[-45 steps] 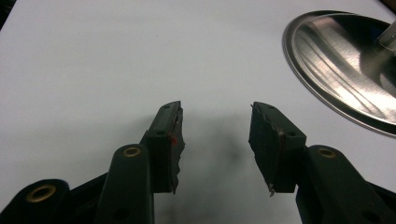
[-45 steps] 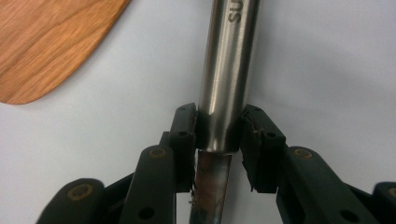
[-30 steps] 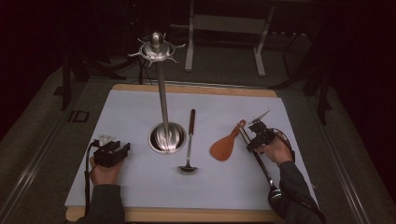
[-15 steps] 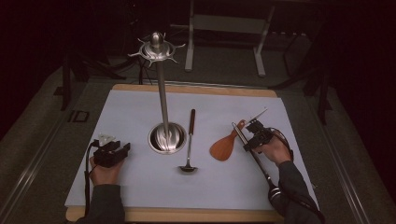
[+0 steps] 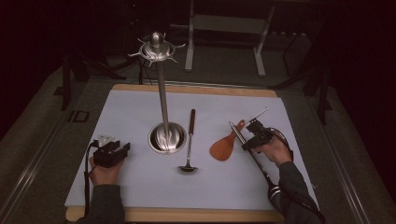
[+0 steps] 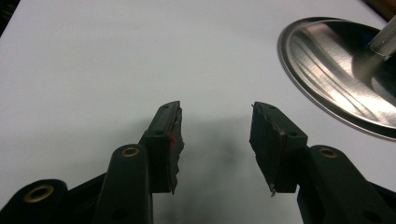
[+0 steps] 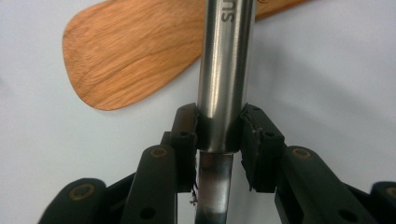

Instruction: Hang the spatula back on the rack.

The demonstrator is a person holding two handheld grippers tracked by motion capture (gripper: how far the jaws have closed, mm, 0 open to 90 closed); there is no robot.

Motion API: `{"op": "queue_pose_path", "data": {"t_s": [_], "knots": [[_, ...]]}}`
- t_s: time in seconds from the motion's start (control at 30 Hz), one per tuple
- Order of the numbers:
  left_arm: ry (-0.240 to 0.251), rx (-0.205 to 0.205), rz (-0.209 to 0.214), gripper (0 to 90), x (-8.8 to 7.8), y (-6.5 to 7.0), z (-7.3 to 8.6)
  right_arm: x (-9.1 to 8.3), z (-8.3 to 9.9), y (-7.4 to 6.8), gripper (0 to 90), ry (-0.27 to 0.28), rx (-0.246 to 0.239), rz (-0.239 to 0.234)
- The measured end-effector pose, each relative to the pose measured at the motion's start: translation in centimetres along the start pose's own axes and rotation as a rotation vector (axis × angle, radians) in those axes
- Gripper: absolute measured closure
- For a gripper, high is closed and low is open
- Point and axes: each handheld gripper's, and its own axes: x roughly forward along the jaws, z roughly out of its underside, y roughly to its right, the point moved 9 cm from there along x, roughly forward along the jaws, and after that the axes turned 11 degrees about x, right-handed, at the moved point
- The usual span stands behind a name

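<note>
- the letters "sus" run along the steel handle (image 7: 226, 70) in the right gripper view, cut off at the frame edge.
- right gripper (image 7: 219, 128) is clenched on that round, polished handle, just above the wooden spatula (image 7: 140, 56) on the white mat (image 5: 140, 186).
- high view: the utensil runs slanting from near the spatula (image 5: 225, 145) back past the person's right sleeve.
- left gripper (image 6: 215, 135) is released, jaws apart over bare mat, beside the stand's brushed steel base (image 6: 341, 74).

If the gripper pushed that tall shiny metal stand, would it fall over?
Probably not easily. The tall shiny metal stand has a wide round base sitting flat on the white mat, which likely steadies it. A push high on its thin pole might still tip it.
</note>
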Motion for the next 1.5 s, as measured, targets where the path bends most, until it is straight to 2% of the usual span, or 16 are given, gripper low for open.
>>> {"op": "queue_pose_path", "data": {"t_s": [0.43,0.6,1.5], "knots": [[0.006,-0.006,0.0,53.7,-0.1,-0.1,0.0,-0.7,-0.4,-1.2,68.9,0.042,-0.037,-0.042],[0.009,-0.008,0.001,53.7,-0.1,-0.1,0.0,-0.8,-0.6,-1.8,69.0,0.058,-0.068,-0.058],[0.005,-0.015,0.003,53.5,-0.1,-0.2,0.0,-1.8,-1.4,-4.2,69.1,0.114,-0.154,-0.075]]}}
